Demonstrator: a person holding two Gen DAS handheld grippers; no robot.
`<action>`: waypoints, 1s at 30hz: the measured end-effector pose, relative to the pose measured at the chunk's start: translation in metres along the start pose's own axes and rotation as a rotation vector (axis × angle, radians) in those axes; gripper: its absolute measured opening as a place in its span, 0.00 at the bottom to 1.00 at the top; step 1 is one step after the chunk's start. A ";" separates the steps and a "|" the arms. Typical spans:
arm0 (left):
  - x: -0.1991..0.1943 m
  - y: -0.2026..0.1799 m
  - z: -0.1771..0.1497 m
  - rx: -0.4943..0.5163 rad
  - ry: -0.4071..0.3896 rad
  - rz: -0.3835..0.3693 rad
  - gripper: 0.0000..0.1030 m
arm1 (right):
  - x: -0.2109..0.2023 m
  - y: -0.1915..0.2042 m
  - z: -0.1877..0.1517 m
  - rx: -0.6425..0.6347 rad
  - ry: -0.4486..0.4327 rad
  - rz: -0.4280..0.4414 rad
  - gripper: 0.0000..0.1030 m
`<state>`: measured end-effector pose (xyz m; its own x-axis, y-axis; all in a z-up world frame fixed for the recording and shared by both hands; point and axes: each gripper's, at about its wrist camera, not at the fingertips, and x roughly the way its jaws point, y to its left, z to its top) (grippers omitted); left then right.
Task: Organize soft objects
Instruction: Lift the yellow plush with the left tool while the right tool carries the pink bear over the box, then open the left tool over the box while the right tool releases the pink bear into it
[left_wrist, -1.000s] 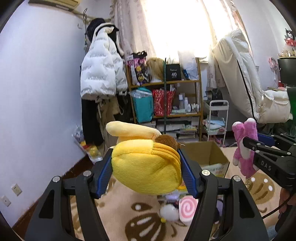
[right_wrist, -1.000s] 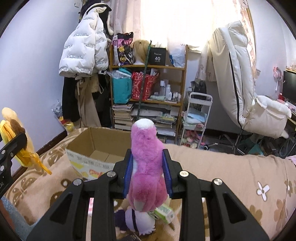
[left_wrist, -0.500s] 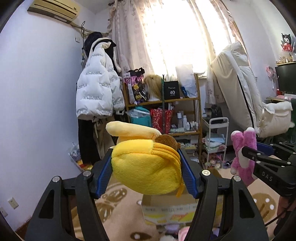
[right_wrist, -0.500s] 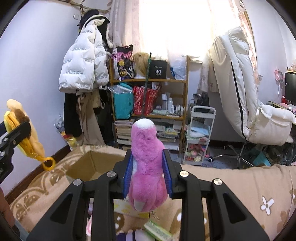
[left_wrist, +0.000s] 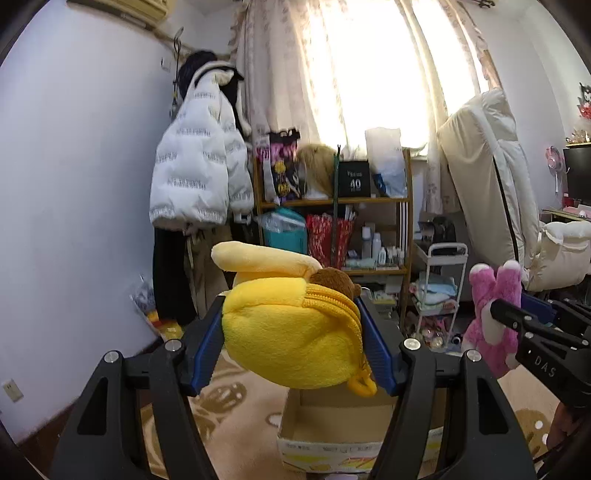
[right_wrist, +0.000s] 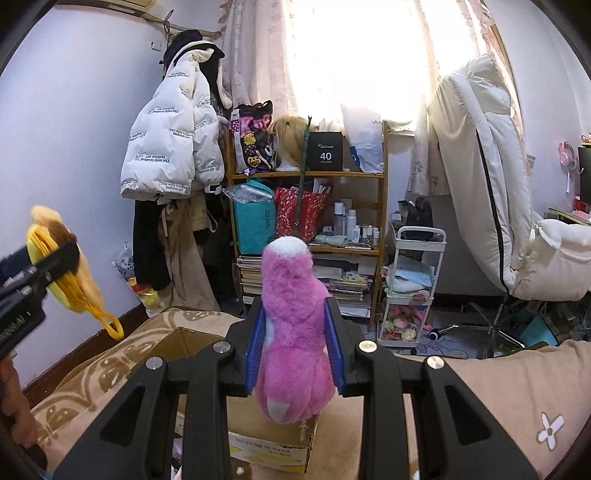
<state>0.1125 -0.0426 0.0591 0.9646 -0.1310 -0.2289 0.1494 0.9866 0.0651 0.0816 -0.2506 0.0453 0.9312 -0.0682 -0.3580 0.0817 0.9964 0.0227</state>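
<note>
My left gripper (left_wrist: 291, 332) is shut on a yellow plush pouch (left_wrist: 291, 332) with a zipper, a brown tuft and a yellow ring, held in the air above the open cardboard box (left_wrist: 332, 421). It also shows at the left of the right wrist view (right_wrist: 62, 273). My right gripper (right_wrist: 295, 343) is shut on a pink plush toy (right_wrist: 291, 332) with a white tip, held over the box's near right corner (right_wrist: 269, 443). The pink toy also shows at the right of the left wrist view (left_wrist: 491, 317).
The box stands on a beige patterned bedcover (right_wrist: 498, 406). Beyond are a cluttered wooden shelf (right_wrist: 306, 206), a white jacket on the wall (right_wrist: 166, 140), a small white cart (right_wrist: 413, 288) and a cream recliner chair (right_wrist: 498, 192).
Both grippers have risen and moved forward toward the box with their toys. The loose toys on the bedcover have dropped out of view, and the box now lies right below the grippers.
</note>
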 end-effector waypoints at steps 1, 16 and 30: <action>0.005 0.000 -0.004 0.000 0.015 -0.002 0.65 | 0.001 0.001 -0.002 -0.001 0.002 0.003 0.31; 0.041 -0.007 -0.035 0.015 0.098 -0.035 0.66 | 0.026 0.006 -0.022 0.008 0.042 0.060 0.31; 0.063 -0.028 -0.060 0.041 0.213 -0.127 0.67 | 0.046 -0.007 -0.043 0.061 0.102 0.042 0.32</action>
<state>0.1565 -0.0723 -0.0156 0.8707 -0.2257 -0.4369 0.2790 0.9584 0.0609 0.1087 -0.2590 -0.0114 0.8937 -0.0175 -0.4483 0.0673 0.9932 0.0954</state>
